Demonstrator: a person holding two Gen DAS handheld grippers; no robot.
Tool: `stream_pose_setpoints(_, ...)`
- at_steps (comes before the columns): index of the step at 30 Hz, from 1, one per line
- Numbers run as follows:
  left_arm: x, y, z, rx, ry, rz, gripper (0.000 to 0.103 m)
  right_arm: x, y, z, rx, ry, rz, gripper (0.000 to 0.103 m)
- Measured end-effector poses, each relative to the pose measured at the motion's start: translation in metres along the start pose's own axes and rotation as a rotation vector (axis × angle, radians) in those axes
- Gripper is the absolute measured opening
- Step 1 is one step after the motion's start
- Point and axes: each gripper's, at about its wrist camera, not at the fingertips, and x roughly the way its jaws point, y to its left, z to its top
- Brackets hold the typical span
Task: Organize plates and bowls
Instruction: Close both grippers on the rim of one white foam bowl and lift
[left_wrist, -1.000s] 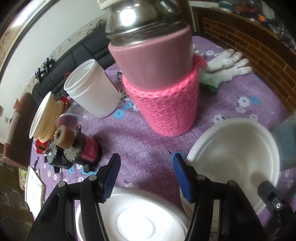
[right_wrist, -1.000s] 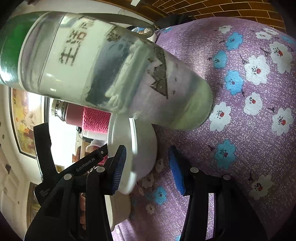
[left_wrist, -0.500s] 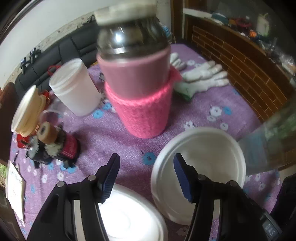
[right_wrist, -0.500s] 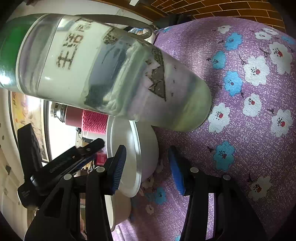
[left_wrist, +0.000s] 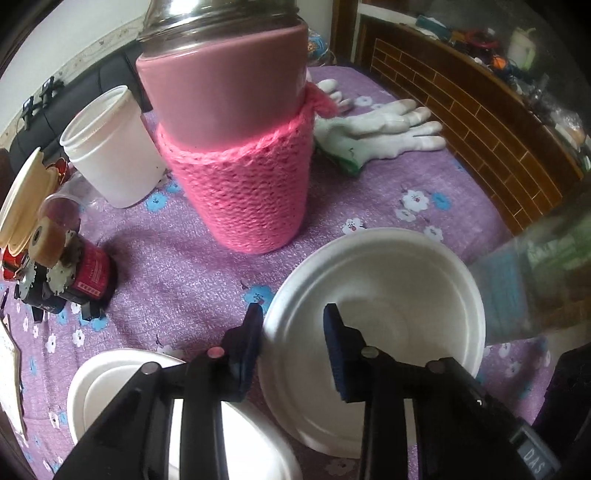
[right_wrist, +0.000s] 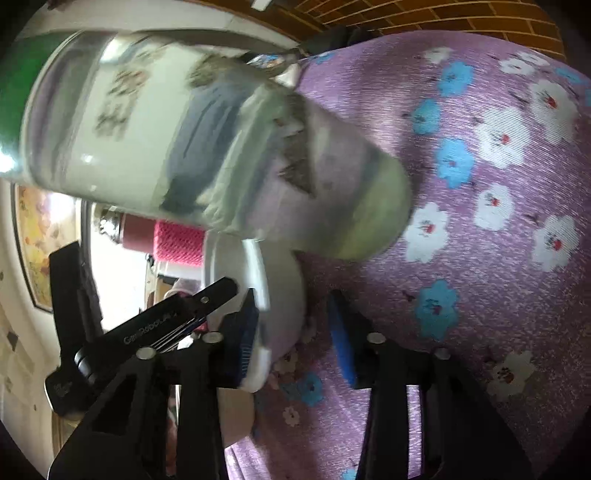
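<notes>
While the left gripper (left_wrist: 291, 341) straddles the bowl (left_wrist: 373, 288) rim unclenched and the right gripper (right_wrist: 295, 325) gapes, a lift could knock the jar (right_wrist: 207, 147).

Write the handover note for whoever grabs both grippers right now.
Left gripper: open, its fingers straddling the near rim of the white foam bowl; not clamped.
Right gripper: open, rim and wall of that bowl between its fingers, beneath the clear glass jar.
White round plate lies at near left on the purple floral cloth.
Done: nothing stacked.
Left: grip the bowl, set it with the plate.
</notes>
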Motion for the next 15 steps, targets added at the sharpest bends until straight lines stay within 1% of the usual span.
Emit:
stream_pose_setpoints(1,0.000,0.001,-0.001,-0.003,-0.004,0.004,0.027,0.000,-0.001,0.000,0.000,0.003,0.004,0.031)
stream_pose_setpoints(4,-0.003,0.007,-0.003,-0.015,-0.011,-0.006,0.023,-0.001,0.000,0.000,-0.004,-0.001,0.004,0.030)
stream_pose_setpoints(6,-0.006,0.008,-0.005,-0.016,-0.016,-0.012,0.023,-0.001,-0.002,0.000,0.004,0.004,0.021,0.021)
stream_pose_setpoints(8,-0.010,0.010,-0.007,-0.018,-0.021,-0.016,0.022,-0.004,0.002,-0.002,-0.010,0.007,0.023,0.015)
stream_pose_setpoints(11,-0.017,0.014,-0.011,-0.030,-0.030,-0.024,0.021,-0.007,0.009,-0.006,-0.050,-0.003,-0.004,0.014)
stream_pose_setpoints(15,-0.028,0.019,-0.018,-0.045,-0.048,-0.040,0.019,-0.010,0.009,-0.007,-0.049,-0.003,0.000,0.014)
